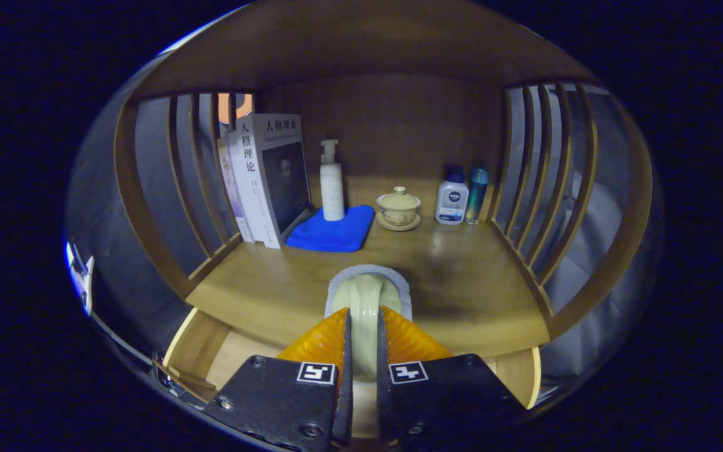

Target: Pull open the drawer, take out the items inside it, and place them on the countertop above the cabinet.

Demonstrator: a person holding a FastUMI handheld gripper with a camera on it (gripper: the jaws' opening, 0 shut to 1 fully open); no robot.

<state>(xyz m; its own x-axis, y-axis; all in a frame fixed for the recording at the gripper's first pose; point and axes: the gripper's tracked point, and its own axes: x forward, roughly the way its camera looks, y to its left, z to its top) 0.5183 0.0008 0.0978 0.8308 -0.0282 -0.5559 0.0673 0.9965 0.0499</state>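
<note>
Here we see the gripper point(361, 339) with its fingers narrow, clamped on both sides of a pale ceramic cup point(366, 307) held over the front edge of the countertop point(462, 295). Below, the drawer point(211, 351) stands pulled open. Farther back sit books point(267, 179), a pump bottle point(331, 182) on a blue cloth point(330, 233), a lidded teacup point(398, 208) and two small bottles point(462, 196).

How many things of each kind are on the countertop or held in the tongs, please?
Books: 2, possibly more, upright at the slats
Bottles: 3 (pump bottle, white bottle, teal bottle)
Blue cloth: 1
Lidded cup on saucer: 1
Pale cup between the tongs: 1
Total: 8
</note>
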